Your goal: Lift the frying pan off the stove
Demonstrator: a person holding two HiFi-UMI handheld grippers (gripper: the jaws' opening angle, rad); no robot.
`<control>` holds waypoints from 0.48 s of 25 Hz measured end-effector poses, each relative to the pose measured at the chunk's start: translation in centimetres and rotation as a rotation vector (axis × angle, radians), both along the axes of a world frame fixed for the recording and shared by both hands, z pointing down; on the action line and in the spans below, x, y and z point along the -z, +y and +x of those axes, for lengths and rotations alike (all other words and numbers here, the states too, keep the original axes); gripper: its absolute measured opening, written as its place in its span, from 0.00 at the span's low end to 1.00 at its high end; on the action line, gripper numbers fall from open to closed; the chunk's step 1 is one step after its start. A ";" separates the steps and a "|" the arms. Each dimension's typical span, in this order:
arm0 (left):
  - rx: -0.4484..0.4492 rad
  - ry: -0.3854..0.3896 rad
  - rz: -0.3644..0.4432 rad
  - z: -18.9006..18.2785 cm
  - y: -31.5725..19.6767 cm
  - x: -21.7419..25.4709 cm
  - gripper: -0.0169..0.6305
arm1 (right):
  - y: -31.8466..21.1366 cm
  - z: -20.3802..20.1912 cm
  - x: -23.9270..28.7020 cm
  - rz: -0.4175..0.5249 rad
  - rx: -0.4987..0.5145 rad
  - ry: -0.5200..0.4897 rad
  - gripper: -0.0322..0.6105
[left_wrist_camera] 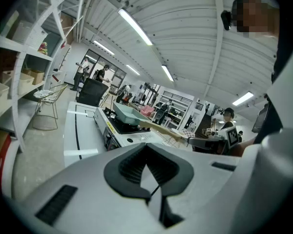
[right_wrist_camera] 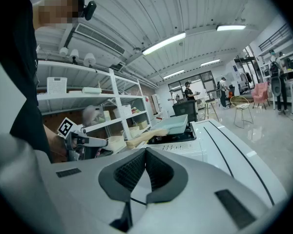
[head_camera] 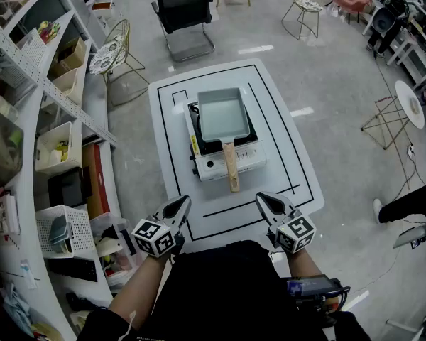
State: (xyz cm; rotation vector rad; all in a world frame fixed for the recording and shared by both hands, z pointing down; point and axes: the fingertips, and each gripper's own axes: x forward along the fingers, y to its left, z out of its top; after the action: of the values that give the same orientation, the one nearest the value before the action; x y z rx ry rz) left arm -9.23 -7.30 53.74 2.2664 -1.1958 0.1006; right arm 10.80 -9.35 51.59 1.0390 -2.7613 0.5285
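A rectangular grey-blue frying pan (head_camera: 224, 114) with a wooden handle (head_camera: 231, 166) sits on a white portable stove (head_camera: 224, 158) on the white table (head_camera: 284, 133). The handle points toward me. My left gripper (head_camera: 176, 207) hovers over the table's near edge, left of the handle end, jaws shut and empty. To the right of the handle end, my right gripper (head_camera: 267, 202) is also shut and empty. In the left gripper view the pan (left_wrist_camera: 127, 113) lies ahead beyond the closed jaws (left_wrist_camera: 146, 150). The right gripper view shows the pan (right_wrist_camera: 175, 124) past its closed jaws (right_wrist_camera: 146, 154).
White shelving (head_camera: 53, 112) with bins and boxes runs along the left. A black office chair (head_camera: 184, 9) stands beyond the table's far end, with wire chairs (head_camera: 117, 52) nearby. A person's leg (head_camera: 412, 201) is at the right on the grey floor.
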 end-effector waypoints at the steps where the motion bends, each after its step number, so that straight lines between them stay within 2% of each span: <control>1: -0.006 -0.007 0.004 -0.2 0.2 0.0 0.04 | 0.3 -0.2 0.1 0.000 -0.003 0.000 0.09; 12: -0.079 -0.001 0.030 -0.8 2.5 0.6 0.04 | 4.0 -1.4 0.8 0.011 -0.070 0.016 0.09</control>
State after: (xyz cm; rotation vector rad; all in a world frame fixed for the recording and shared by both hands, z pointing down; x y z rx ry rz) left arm -10.02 -4.79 53.18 2.3403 -1.1156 0.1151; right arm 9.43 -5.36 50.76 1.1405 -2.7250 0.5127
